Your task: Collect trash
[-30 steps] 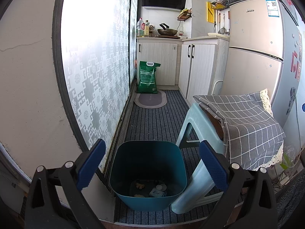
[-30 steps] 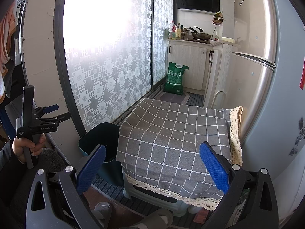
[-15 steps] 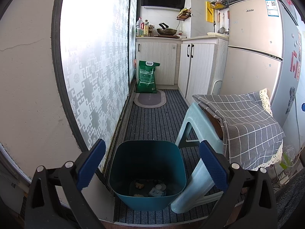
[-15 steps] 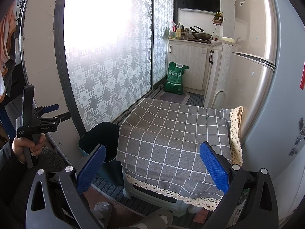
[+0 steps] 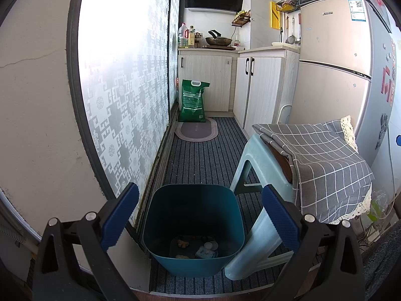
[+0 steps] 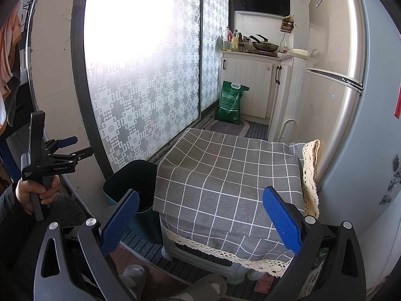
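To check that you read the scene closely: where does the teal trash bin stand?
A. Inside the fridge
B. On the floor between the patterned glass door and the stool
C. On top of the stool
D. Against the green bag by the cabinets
B: the teal trash bin sits on the striped floor mat, with the patterned glass door on one side and the cloth-covered stool on the other.
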`<state>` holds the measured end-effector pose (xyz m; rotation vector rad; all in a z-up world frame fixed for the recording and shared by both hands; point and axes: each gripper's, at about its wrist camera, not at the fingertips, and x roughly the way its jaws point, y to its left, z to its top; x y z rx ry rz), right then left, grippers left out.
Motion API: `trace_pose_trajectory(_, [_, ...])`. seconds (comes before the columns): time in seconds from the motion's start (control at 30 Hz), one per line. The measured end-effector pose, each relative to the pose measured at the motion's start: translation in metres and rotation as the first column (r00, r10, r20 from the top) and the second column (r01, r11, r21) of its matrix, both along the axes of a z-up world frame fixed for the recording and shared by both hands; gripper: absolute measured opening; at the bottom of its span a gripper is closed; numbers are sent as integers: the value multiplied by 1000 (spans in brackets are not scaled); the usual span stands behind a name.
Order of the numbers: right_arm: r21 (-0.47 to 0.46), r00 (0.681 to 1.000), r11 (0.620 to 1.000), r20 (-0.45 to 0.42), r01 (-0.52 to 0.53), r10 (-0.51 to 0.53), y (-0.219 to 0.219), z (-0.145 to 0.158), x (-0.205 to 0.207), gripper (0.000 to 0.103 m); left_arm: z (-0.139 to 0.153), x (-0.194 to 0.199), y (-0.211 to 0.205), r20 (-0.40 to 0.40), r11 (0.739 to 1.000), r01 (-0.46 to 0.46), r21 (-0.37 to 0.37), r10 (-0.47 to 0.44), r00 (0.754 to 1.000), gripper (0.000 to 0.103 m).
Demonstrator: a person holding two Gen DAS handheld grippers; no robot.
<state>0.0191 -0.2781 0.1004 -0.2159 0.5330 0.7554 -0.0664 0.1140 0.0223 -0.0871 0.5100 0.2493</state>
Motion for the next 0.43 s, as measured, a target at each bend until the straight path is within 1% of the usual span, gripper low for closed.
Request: trace_pose_trajectory(0.43, [0, 1000, 1000, 0, 0, 0, 1, 0, 0, 100, -2, 1, -1, -10, 1000, 8, 1, -8, 1000, 100])
